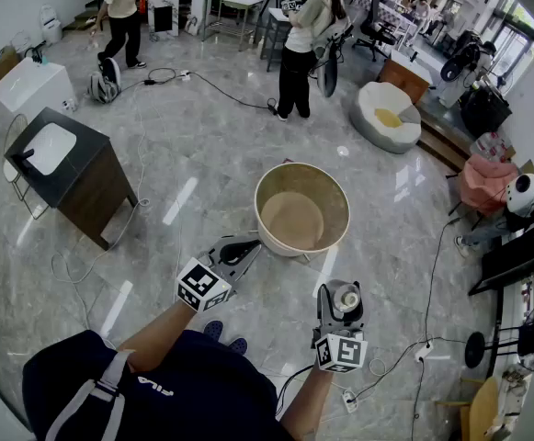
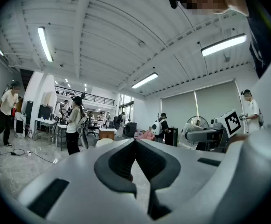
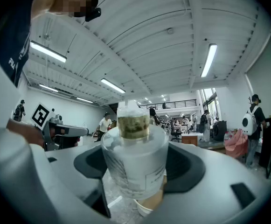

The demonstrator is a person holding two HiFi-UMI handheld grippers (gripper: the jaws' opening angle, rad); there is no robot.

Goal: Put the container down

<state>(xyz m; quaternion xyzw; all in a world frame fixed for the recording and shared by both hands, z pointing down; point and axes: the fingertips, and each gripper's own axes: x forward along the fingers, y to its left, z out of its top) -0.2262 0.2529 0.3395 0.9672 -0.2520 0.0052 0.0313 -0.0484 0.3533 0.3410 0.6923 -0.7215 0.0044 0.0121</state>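
container held off the floor in the right hand-held gripper

closest in the head view is the person's dark shirt, with a grey strap over one shoulder. just beyond it both forearms reach forward, each ending in a marker cube: the left marker cube and the right marker cube.

the right hand-held gripper has its jaws spread wide, and they are clamped on the sides of the container. this is a clear, frosted jar with a paper label, and it stands upright between the dark pads. a brownish-green band shows near its top, under a pale cap. the container is in the air, in front of the person's right side and clear of the floor.

the left hand-held gripper is level, its dark pads drawn together at the tips. nothing can be made out between them.

past both grippers a big round beige tub sits on the grey marble floor. the left gripper's tip overlaps the tub's near rim in the head view. in the right gripper view part of the tub shows below the container.

farther left stands a dark cabinet with a white basin set into its top. black cables trail over the floor. a white beanbag lies to the right, and a standing person and a second person are at the far end of the room.
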